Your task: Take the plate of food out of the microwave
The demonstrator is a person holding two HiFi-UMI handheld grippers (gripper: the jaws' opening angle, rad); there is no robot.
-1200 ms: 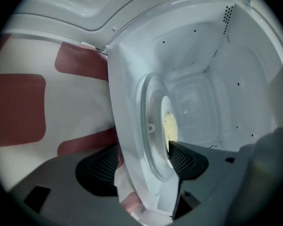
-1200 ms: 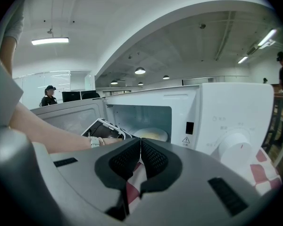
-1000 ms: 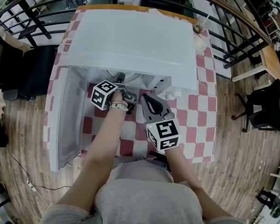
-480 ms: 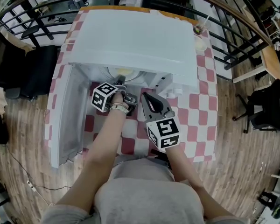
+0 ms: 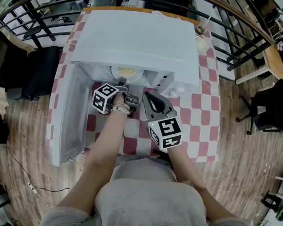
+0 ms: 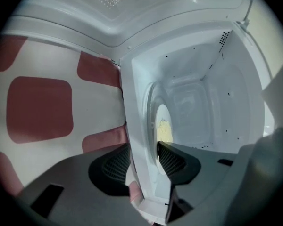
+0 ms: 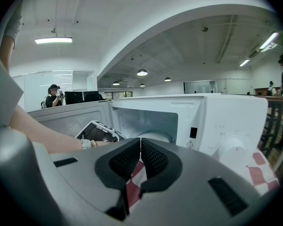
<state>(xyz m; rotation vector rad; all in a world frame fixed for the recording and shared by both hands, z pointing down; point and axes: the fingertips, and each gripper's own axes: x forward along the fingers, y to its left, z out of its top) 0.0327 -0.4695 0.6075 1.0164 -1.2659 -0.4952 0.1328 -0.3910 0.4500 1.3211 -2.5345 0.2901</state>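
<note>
The grey left gripper (image 6: pixel 144 157) has narrowed its wide jaws; they are closing round a white edge (image 6: pixel 134 140) at the boxy white microwave (image 5: pixel 137 36) mouth

1. Microwave (image 5: pixel 132 36): plain white, inside and out.
2. Desk (image 5: pixel 205 109): covered in red-and-white checks.
3. Plate (image 5: pixel 114 71): white; the food (image 5: pixel 127 72) on it is pale yellow.
4. Left gripper (image 6: pixel 144 149): dark grey, with black mesh-patterned pads (image 6: pixel 114 166); its jaws are closing, the microwave's white front edge between them.
5. Right gripper (image 7: pixel 140 147): the same grey and black.
6. Each gripper's cube (image 5: pixel 105 97): white with black square markers.
7. Floor (image 5: pixel 28 140): brown wood grain.
</note>
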